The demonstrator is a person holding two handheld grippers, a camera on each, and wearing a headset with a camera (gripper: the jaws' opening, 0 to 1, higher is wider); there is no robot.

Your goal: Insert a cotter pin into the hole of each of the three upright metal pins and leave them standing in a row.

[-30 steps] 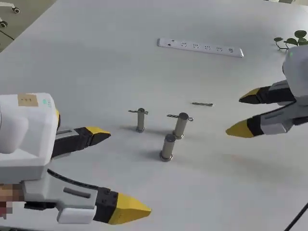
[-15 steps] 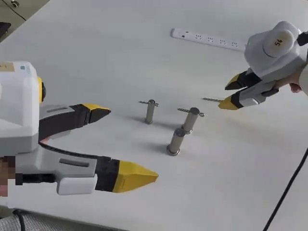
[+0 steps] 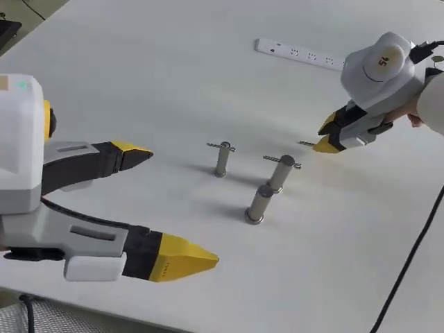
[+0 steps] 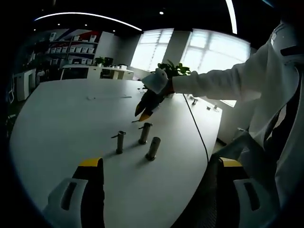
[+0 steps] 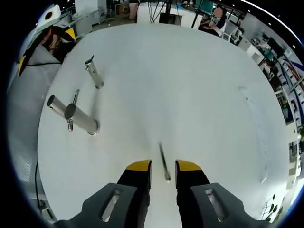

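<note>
on the table (image 3: 139, 83) two upright metal pins (image 3: 279, 173) hold cotter pins (image 3: 281, 160) in their holes, left gripper (image 3: 182, 205) spread wide, right gripper (image 3: 323, 137) narrowly spread around a loose cotter pin (image 5: 164, 161).

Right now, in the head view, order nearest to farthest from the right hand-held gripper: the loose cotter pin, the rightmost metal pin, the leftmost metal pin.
1. The loose cotter pin, just off the right hand-held gripper.
2. The rightmost metal pin, lower left of it.
3. The leftmost metal pin, farther left.
</note>
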